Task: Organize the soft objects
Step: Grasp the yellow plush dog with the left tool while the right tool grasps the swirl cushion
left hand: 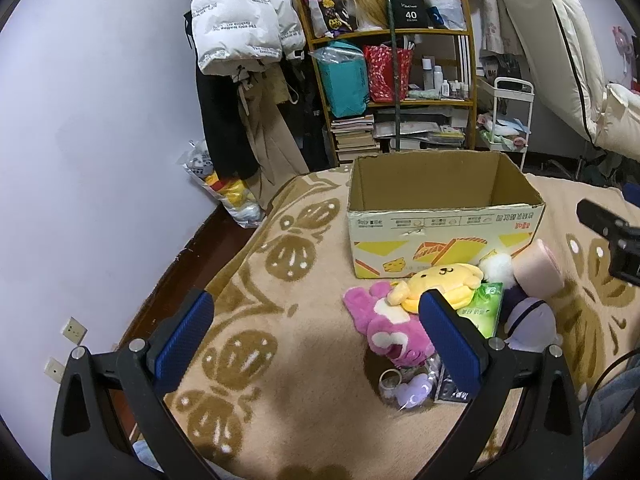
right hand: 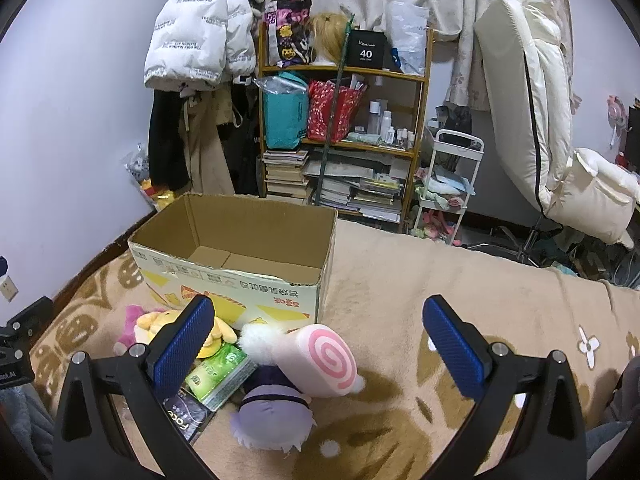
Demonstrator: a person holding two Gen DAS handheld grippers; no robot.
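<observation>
An open cardboard box (left hand: 440, 216) stands empty on the patterned blanket; it also shows in the right wrist view (right hand: 236, 276). In front of it lies a pile: a pink plush (left hand: 384, 328), a yellow dog plush (left hand: 440, 280), a pink swirl-roll plush (right hand: 320, 356), a purple plush (right hand: 272, 420) and a green tissue pack (right hand: 220, 372). My left gripper (left hand: 316, 332) is open and empty, just left of the pile. My right gripper (right hand: 316, 344) is open and empty, above the swirl-roll plush.
A black packet (right hand: 188, 416), a tape ring (left hand: 390, 380) and a small bagged purple item (left hand: 412, 392) lie near the pile. The blanket (right hand: 440, 280) stretches right of the box. A cluttered wooden shelf (right hand: 344, 132), a white cart (right hand: 448, 184) and hanging coats stand behind.
</observation>
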